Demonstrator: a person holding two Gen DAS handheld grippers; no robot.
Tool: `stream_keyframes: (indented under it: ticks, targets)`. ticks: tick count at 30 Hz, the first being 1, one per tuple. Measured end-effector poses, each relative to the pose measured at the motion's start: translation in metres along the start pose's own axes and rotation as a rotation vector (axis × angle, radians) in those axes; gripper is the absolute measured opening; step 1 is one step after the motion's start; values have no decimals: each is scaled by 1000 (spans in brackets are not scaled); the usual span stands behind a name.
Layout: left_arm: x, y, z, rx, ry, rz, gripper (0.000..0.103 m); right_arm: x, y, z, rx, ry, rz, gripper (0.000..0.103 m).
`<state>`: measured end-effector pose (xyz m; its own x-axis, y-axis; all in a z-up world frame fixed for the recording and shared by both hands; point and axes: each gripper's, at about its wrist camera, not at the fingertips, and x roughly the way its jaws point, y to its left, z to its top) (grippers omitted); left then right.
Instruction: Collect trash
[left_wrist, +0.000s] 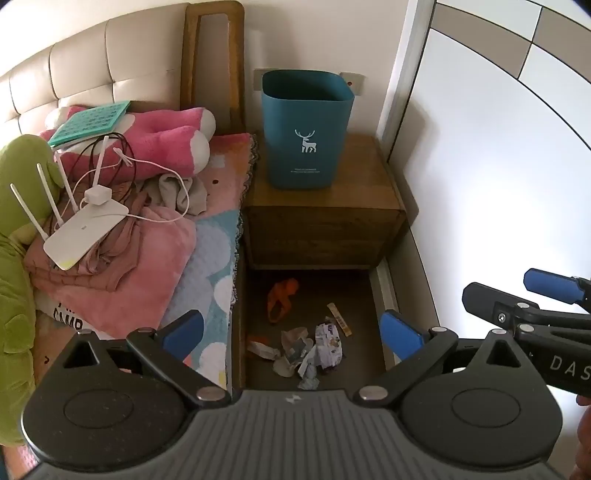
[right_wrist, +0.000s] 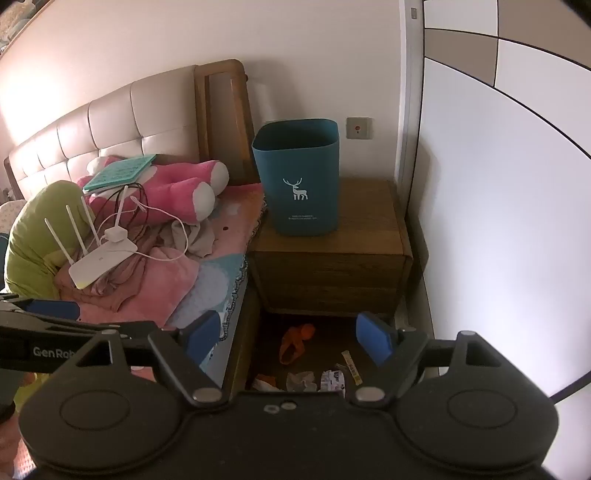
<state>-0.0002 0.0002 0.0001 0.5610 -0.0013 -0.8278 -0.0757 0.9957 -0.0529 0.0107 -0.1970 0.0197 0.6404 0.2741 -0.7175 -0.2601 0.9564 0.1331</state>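
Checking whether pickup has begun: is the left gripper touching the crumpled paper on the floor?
Apart. In the left wrist view the left gripper hangs open above the crumpled paper, its blue pads wide on either side with nothing between them.

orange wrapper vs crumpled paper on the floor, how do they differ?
Colour: the orange wrapper is bright orange; the crumpled paper is white with print.
Shape: the wrapper lies as a loose, flattish loop; the paper is balled up.
Place: the wrapper lies alone, nearer the nightstand; the paper sits among other scraps, nearer the camera.
Shared: both lie on the dark floor beside the bed, untouched.
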Motion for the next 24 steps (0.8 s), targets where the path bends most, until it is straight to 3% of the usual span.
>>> stream_keyframes:
  ticks: [6, 24]
  targets:
    - [-4, -4, 2, 8, -22, 32, 103, -3, -6, 1, 11, 4, 15, 81]
    - [-5, -14, 8, 3, -32, 28, 103, -9, -2, 1, -13, -24, 7, 81]
